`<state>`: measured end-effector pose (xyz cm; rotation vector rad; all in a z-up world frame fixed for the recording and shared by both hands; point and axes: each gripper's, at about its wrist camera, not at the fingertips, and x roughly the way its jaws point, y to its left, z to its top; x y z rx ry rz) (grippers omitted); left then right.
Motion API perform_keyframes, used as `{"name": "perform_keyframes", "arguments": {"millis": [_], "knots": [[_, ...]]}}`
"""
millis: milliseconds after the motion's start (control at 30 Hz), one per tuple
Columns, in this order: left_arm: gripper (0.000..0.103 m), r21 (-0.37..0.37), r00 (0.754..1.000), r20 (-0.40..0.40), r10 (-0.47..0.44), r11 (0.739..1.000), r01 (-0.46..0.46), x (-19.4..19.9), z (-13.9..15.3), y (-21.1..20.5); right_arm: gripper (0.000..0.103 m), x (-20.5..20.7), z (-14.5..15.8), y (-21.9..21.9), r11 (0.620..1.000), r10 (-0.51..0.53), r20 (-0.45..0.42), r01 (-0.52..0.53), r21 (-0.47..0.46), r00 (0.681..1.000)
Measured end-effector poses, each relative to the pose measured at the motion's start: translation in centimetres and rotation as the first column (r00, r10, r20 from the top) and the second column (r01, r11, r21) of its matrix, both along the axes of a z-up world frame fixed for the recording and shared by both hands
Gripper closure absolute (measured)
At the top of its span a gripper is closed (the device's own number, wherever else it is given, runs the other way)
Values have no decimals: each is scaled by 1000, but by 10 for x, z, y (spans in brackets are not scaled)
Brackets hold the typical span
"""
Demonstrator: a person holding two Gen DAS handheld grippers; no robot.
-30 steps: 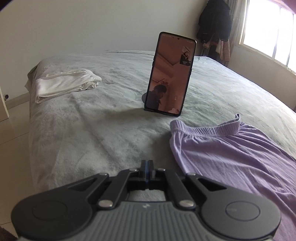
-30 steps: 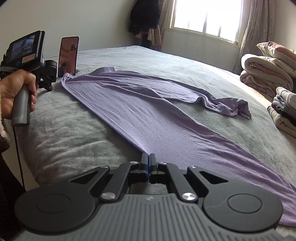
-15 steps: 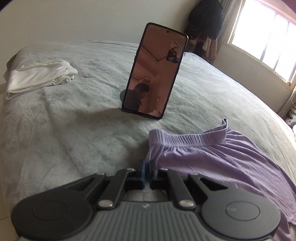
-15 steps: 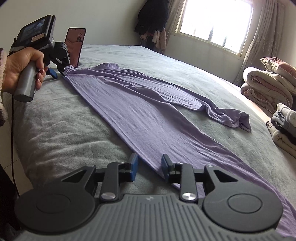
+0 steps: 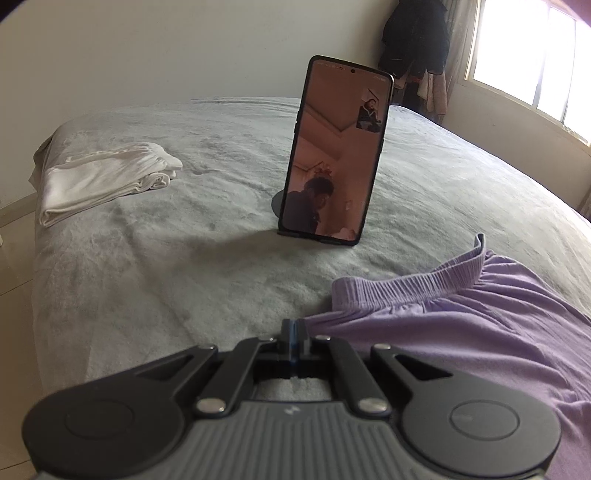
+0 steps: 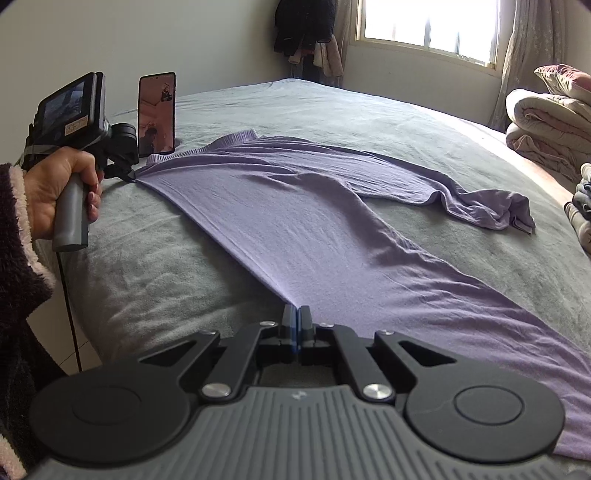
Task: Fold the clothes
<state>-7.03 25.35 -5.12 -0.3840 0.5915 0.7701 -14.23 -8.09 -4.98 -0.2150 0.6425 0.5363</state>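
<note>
1. Across the grey bed cover [image 6: 332, 122] lie the purple trousers [image 6: 303, 221], spread lengthwise with the elastic waistband [image 5: 413, 288] at the end near the phone and one leg bunched at its cuff toward the far side.
2. At the near edge of the bed, the right gripper [image 6: 296, 317] has its two fingers pressed together on the long side edge of the trousers — the fabric fans out in tight creases from that pinch.
3. The left gripper [image 5: 293, 328] is closed as well, its tips clamped on the trousers' corner just below the waistband; the right wrist view shows the cloth drawn to a point at its tips.
4. The left hand [image 6: 59, 188], in a dark fleecy sleeve, grips the grey handle of that tool.
5. A phone [image 5: 334, 151] stands upright on a small stand just beyond the waistband, screen lit — apart from the cloth.
6. A folded white garment [image 5: 107, 181] rests near the bed's far left corner, well apart from the trousers.
7. Rolled quilts [image 6: 546, 122] are stacked at the right side of the bed, and dark clothes [image 6: 303, 26] hang in the corner beside the window [image 6: 428, 26].
</note>
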Motion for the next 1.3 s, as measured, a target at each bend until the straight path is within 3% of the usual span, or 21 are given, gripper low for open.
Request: {"name": "perform_keyframes", "arguments": {"millis": [200, 267, 300, 367, 400, 600, 700, 800, 1067, 1200, 1300], "knots": [[99, 30, 998, -30, -51, 998, 52, 3, 3, -11, 100, 1, -9, 2, 1000, 8, -9, -8, -9, 1000], [92, 20, 996, -32, -88, 996, 89, 2, 7, -16, 89, 0, -6, 0, 1000, -3, -4, 3, 1, 1000], [81, 15, 994, -33, -107, 994, 108, 1, 9, -18, 84, -1, -3, -3, 1000, -10, -1, 10, 7, 1000], [64, 5, 989, -34, -145, 989, 145, 0, 13, -23, 62, -3, 2, -7, 1000, -24, 6, 24, 18, 1000], [63, -1, 986, -35, -163, 987, 164, -1, 15, -25, 51, -4, 5, -13, 999, -39, 7, 39, 29, 999], [54, -30, 960, -36, -277, 961, 276, -5, 28, -41, 50, 0, 17, -58, 976, -201, -4, 201, 81, 980], [50, -21, 916, -28, -400, 917, 399, -5, 34, -68, 50, 8, 18, -93, 942, -320, -35, 321, 96, 947], [48, -13, 837, -25, -547, 837, 547, -4, 37, -104, 50, 16, 17, -127, 899, -418, -82, 425, 104, 905], [48, 10, 557, 21, -831, 557, 831, -14, 34, -213, 50, 12, 22, -206, 782, -596, -97, 603, 157, 797], [48, 39, 382, 15, -924, 382, 923, -29, 26, -277, 50, 7, 13, -248, 708, -672, -136, 685, 171, 728], [48, 55, 207, 28, -978, 208, 977, -43, 18, -326, 50, -2, 5, -277, 651, -715, -163, 732, 200, 680]]}}
